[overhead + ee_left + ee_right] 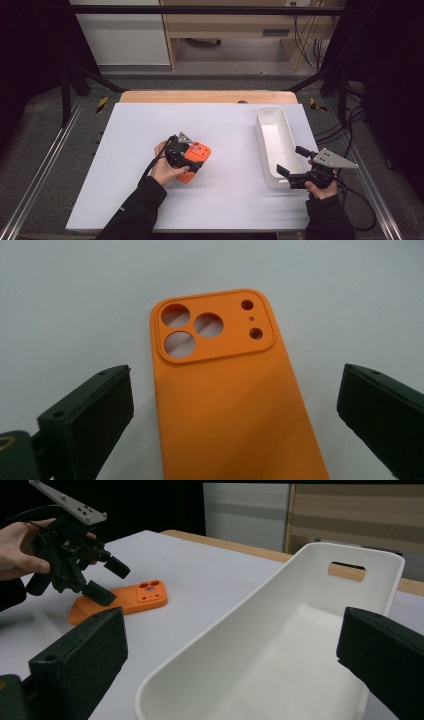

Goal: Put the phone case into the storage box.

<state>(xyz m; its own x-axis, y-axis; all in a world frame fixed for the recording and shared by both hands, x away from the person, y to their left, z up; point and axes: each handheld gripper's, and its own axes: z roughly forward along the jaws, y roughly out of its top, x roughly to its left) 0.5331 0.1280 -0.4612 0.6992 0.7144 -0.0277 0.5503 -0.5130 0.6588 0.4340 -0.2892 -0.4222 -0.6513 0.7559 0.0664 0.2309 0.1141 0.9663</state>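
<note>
An orange phone case point(199, 156) point(230, 390) point(131, 600) lies flat on the white table top point(225, 120), camera cut-outs facing up. My left gripper point(189, 161) point(235, 385) point(108, 579) hovers just above it, open, one jaw on each side of the case and neither touching it. A long white tray point(261, 136) point(225, 645) with a handle slot stands at the right, with nothing in it. My right gripper point(291, 161) point(235, 640) is open at the tray's near end, its jaws spread about as wide as the tray and holding nothing.
The wooden table edge point(207, 96) runs along the back. Black frame posts point(66, 90) stand at the sides and cables point(350, 125) trail on the floor at the right. Between the case and the tray lies bare white surface.
</note>
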